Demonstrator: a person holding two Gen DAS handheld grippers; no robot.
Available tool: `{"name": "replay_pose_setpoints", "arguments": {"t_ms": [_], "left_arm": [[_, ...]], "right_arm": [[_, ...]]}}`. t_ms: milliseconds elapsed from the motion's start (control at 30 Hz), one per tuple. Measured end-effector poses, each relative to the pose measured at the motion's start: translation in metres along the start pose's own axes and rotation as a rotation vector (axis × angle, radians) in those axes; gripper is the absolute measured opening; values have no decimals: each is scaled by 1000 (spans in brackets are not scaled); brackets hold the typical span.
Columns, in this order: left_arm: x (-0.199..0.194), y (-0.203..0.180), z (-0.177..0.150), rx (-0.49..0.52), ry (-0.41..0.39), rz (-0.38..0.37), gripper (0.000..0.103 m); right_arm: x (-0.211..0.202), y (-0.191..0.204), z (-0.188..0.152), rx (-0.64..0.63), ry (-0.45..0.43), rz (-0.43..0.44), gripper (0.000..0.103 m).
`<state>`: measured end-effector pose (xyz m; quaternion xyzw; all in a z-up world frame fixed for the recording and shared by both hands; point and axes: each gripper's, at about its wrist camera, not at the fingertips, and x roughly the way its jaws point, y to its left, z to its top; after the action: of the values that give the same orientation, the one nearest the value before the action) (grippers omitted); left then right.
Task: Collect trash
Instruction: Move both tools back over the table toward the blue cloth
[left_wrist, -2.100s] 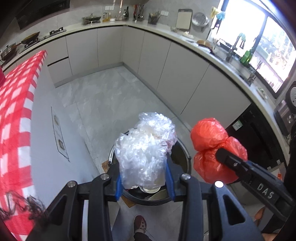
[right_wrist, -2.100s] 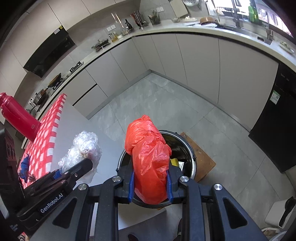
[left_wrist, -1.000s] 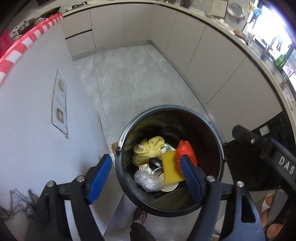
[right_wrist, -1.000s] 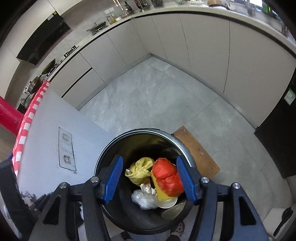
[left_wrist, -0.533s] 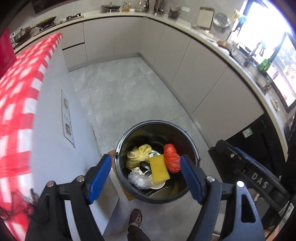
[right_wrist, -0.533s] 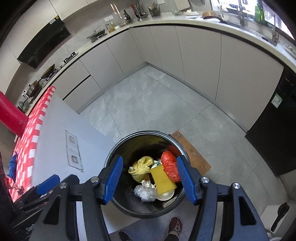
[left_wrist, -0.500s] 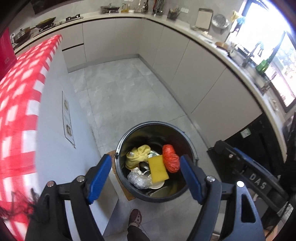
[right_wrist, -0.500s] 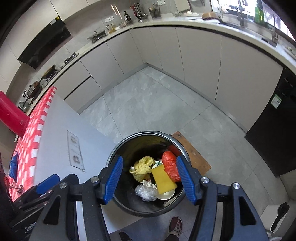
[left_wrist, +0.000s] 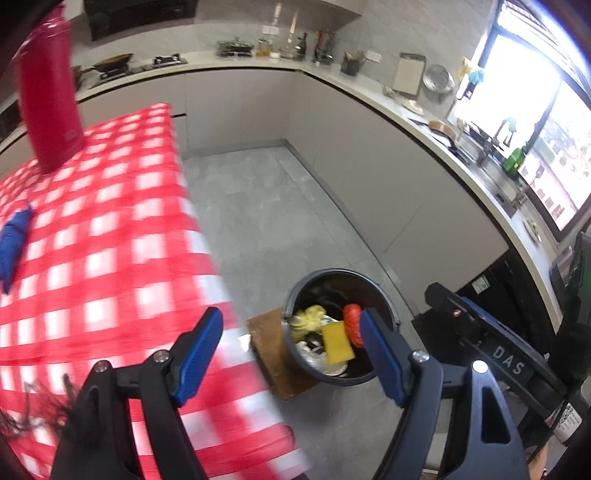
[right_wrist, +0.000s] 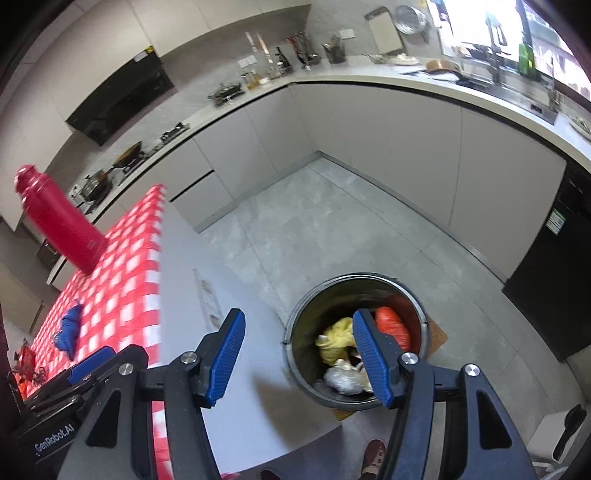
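A tall red flask stands at the upper left on a red-and-white checked tablecloth. A blue cloth lies at the left edge. Grey cabinets curve across the top.

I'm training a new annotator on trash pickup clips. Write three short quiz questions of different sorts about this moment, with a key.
1. True or false: the left gripper holds a bag.
2. Which lies in the bin? A) the blue cloth B) the orange bag C) the red flask
3. Fill in: the red flask stands on the ______ tablecloth.

Key:
1. False; its fingers are open and hold nothing, like those of the right gripper.
2. B, the orange bag; the blue cloth lies on the tablecloth.
3. Checked.
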<state>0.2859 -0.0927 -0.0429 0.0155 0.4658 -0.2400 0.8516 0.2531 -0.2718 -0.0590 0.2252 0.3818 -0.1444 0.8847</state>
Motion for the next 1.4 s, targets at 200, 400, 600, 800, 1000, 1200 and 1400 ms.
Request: {"name": "replay_pose_setpoints", "arguments": {"t_ms": [200,400,600,800,1000,1200,1400], "left_arm": [[-26,47,-4,-48,-41,73,77],[-48,101,-9,-120,-76,160,77],[-68,157,-14,-185,-104,239,77],[-86,205,-20,-249,-130,299,77],[-99,252,-30,-309,-147,351,77],[-109,293,-37,-363,-160,388,77],[-111,325,-40,-394,-157,421,77]], "right_arm": [[-2,63,-5,-75,-4,65,63],[4,128,-15,-163,8,139,63],[16,197,-29,-256,36,221,63],[23,256,-44,-339,53,272,63],[32,307,-59,-412,71,303,63],[42,344,-74,-464,86,321,63],[61,373,-85,-482,112,335,63]]}}
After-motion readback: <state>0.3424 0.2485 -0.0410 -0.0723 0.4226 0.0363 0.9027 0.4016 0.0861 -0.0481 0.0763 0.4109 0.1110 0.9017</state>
